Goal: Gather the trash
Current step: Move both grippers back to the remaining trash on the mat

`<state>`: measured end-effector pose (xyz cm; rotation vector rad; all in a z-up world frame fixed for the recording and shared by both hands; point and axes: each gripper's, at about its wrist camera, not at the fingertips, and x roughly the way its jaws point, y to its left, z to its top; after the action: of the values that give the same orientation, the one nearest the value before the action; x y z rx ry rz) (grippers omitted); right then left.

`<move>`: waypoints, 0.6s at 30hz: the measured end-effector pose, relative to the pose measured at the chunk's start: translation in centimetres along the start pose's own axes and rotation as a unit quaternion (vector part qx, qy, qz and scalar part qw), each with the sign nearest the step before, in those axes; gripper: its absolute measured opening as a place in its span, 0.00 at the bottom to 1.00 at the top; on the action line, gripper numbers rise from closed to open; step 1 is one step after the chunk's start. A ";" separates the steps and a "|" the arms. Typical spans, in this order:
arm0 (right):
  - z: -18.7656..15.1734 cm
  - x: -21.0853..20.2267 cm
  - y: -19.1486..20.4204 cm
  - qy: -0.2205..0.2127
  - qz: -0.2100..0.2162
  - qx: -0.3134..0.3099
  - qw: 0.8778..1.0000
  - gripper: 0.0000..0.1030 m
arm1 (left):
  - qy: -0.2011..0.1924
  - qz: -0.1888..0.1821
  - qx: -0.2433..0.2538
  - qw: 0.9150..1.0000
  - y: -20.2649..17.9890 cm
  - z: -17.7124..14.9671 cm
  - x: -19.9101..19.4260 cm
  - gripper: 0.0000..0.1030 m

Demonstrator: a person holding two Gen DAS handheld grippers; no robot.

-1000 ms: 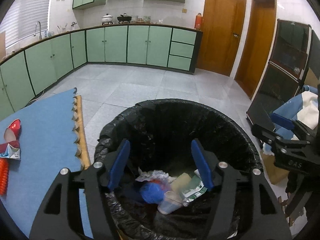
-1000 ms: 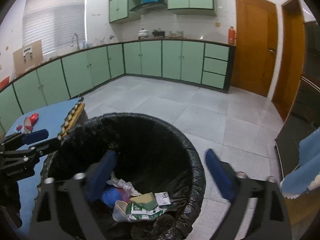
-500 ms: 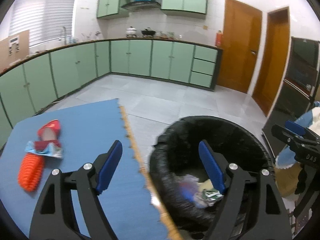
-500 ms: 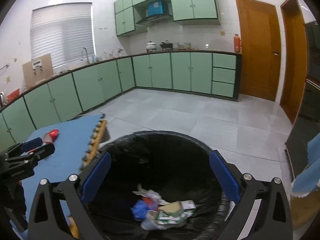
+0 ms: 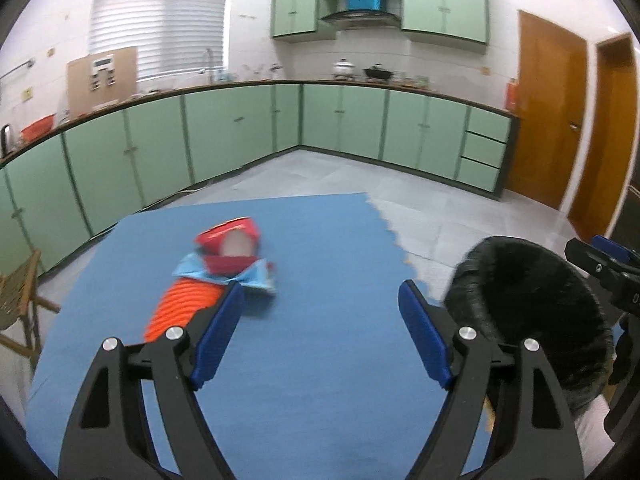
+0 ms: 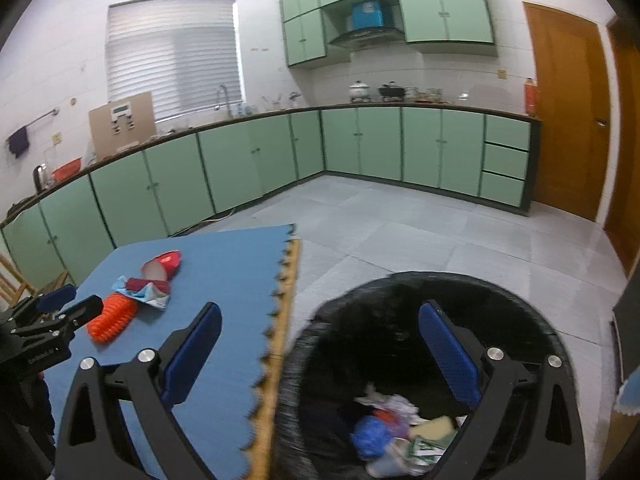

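A pile of trash lies on the blue mat (image 5: 320,240): a red cup (image 5: 229,237), a light-blue wrapper (image 5: 256,274) and an orange ribbed piece (image 5: 180,306). The pile also shows in the right wrist view (image 6: 160,266). My left gripper (image 5: 320,328) is open and empty over the mat, just right of the orange piece. The black-bagged bin (image 5: 532,304) stands off the mat's right edge. My right gripper (image 6: 320,352) is open and empty above the bin's left rim (image 6: 312,336); crumpled trash (image 6: 396,432) lies inside.
Green cabinets (image 5: 240,136) run along the left and far walls. Wooden doors (image 5: 552,120) stand at the right. A wooden chair (image 5: 20,300) stands left of the table. The mat's toothed right edge (image 6: 280,320) borders the bin. Grey tiled floor (image 6: 400,232) lies beyond.
Both grippers have swung left, away from over the bin. The left one now faces the trash pile on the mat; the right one straddles the mat edge and bin rim.
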<state>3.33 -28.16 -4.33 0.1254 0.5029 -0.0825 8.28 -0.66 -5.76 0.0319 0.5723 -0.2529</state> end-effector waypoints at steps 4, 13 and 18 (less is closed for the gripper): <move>-0.4 2.2 3.6 -0.002 0.020 -0.016 1.000 0.94 | 0.003 0.029 -0.011 1.000 3.4 -0.3 0.2 0.75; -1.6 7.0 10.5 0.013 0.047 -0.034 0.998 0.94 | 0.030 0.075 -0.041 0.996 10.1 -1.6 2.1 0.75; -2.5 9.2 12.6 0.034 0.055 -0.039 0.997 0.94 | 0.049 0.071 -0.049 0.995 11.7 -2.6 4.0 0.75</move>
<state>11.54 -15.80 -9.71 0.0791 0.5647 0.0484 13.03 10.04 -10.58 -0.0103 0.6766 -0.0841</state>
